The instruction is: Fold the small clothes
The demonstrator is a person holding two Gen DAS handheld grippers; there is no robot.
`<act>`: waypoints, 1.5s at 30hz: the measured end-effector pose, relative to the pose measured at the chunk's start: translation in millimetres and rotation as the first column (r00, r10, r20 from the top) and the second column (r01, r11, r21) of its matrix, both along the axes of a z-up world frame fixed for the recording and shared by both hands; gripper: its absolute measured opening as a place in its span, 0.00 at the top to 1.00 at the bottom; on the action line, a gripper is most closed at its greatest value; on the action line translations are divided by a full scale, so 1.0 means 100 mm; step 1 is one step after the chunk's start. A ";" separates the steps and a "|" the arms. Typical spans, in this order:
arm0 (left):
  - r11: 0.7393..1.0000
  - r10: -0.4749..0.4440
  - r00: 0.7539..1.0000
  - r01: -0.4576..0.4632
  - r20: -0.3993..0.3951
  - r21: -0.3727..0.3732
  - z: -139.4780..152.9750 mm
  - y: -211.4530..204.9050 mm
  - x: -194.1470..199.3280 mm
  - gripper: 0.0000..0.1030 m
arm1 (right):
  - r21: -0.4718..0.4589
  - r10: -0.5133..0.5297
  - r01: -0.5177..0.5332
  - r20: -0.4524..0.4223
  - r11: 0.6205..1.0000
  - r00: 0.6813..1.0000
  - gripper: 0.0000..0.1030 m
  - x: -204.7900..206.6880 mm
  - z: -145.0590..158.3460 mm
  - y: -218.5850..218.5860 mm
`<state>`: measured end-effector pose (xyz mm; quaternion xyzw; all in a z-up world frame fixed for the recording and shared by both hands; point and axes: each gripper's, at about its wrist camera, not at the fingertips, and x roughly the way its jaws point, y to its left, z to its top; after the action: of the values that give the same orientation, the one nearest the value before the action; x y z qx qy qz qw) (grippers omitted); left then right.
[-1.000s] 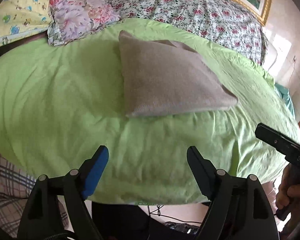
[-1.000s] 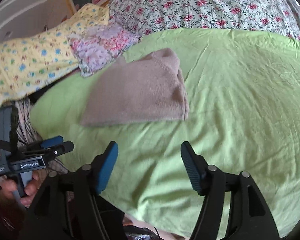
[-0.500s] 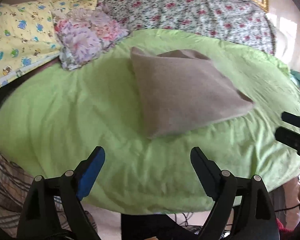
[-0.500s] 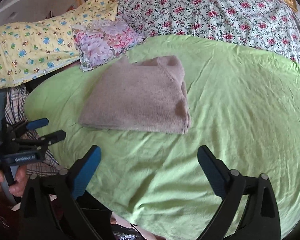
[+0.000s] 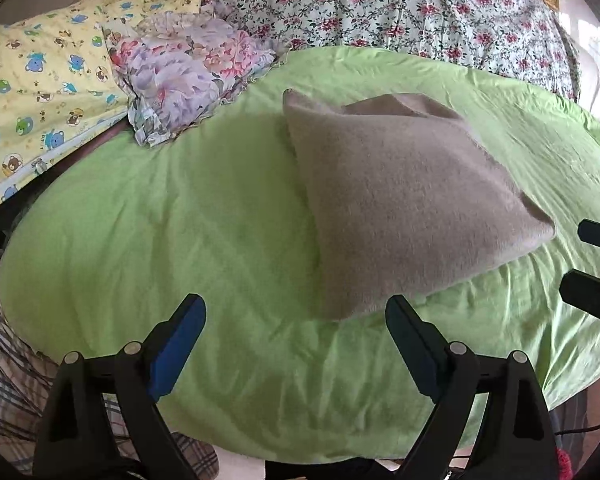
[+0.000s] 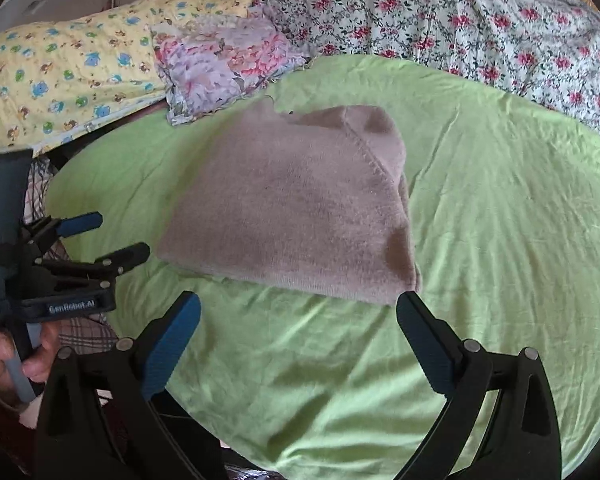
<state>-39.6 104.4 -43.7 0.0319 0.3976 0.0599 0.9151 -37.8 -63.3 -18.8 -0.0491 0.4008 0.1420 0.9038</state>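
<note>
Both claws have drawn closer to the bed over the last second, so the folded beige garment (image 5: 404,200) now fills more of each view. It lies flat on the green sheet (image 5: 180,240), well short of the floral pillow (image 5: 184,80) and the yellow bear-print pillow (image 5: 40,80) at the head. Left claw (image 5: 296,320): fingers wide apart, empty, hovering just before the garment's near corner. Right claw (image 6: 298,316): also spread and empty, its right fingertip beside the garment's near right corner. No containers show. A flowered quilt (image 6: 460,20) lies beyond.
</note>
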 end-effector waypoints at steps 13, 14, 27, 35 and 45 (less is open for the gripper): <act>1.000 0.010 0.999 -0.010 0.030 -0.024 0.10 -0.10 0.15 0.10 | -0.019 0.032 -0.033 -0.030 0.999 0.999 0.04 0.43 0.08 0.06; 1.000 0.010 0.999 -0.009 0.031 -0.025 0.10 -0.10 0.16 0.10 | -0.017 0.034 -0.034 -0.028 0.999 0.999 0.04 0.44 0.08 0.07; 0.997 0.020 0.998 -0.016 0.054 -0.071 0.12 -0.08 0.24 0.10 | 0.009 0.022 -0.021 -0.043 1.000 0.999 0.04 0.60 0.04 0.01; 0.998 0.022 0.998 -0.019 0.059 -0.065 0.12 -0.12 0.28 0.10 | 0.013 0.020 -0.019 -0.032 1.000 0.999 0.04 0.62 0.04 -0.02; 0.998 0.013 0.998 -0.010 0.059 -0.060 0.11 -0.20 0.28 0.10 | 0.060 0.001 0.000 -0.027 0.998 1.000 0.04 0.65 0.01 -0.10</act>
<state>-12.0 84.6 -32.7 0.0003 0.3722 0.0540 0.9266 26.8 -73.8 -17.7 -0.0200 0.4087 0.1549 0.8992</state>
